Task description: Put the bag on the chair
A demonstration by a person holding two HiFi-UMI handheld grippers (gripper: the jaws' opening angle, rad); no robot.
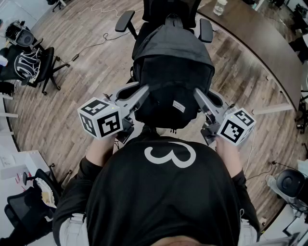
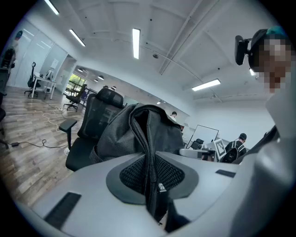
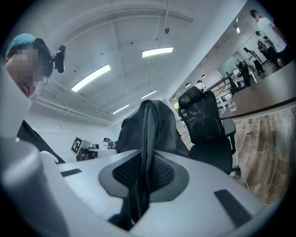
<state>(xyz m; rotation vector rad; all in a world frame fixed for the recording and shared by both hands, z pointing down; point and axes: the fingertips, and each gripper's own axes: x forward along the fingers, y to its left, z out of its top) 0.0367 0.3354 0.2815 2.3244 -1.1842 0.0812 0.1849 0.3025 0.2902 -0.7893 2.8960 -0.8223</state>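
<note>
A dark grey backpack (image 1: 171, 62) hangs in front of the person, held from both sides. My left gripper (image 1: 142, 92) is shut on the bag's left edge, and its own view shows a zipped fold of the backpack (image 2: 150, 152) pinched between the pads. My right gripper (image 1: 198, 94) is shut on the bag's right edge, with a strap-like fold of the backpack (image 3: 145, 152) squeezed between its pads. The black office chair (image 1: 166, 17) stands just beyond the bag, mostly hidden by it; its armrests (image 1: 124, 21) show on either side. In the gripper views the chair (image 2: 95, 125) (image 3: 208, 129) rises behind the bag.
A long curved dark table (image 1: 262, 43) with a bottle (image 1: 220, 6) runs along the back right. Another black chair (image 1: 33, 65) stands at the far left, with cables (image 1: 103, 41) on the wooden floor. More chairs and gear sit at the lower left and lower right.
</note>
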